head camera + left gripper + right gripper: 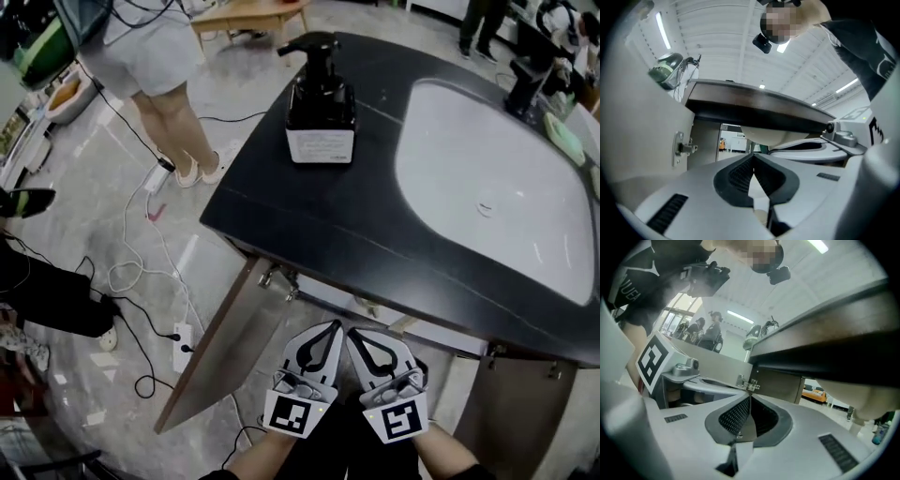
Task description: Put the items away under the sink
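A black pump bottle (321, 94) with a white label stands on the black countertop (309, 216), left of the white sink basin (497, 178). Both grippers hang side by side below the counter's front edge, at the open cabinet. My left gripper (332, 327) (753, 157) is shut with nothing between its pads. Right beside it, my right gripper (355, 334) (749, 399) is shut and empty too. In the left gripper view the counter's underside (754, 108) and the bowl's bottom (764, 136) sit just ahead. The cabinet's inside is hidden.
The left cabinet door (214, 349) swings open toward me, its hinge (682, 148) showing; another door (511, 412) stands at the right. A black faucet (525, 82) rises behind the basin. A person's legs (178, 122), cables and a power strip (180, 341) are on the floor at left.
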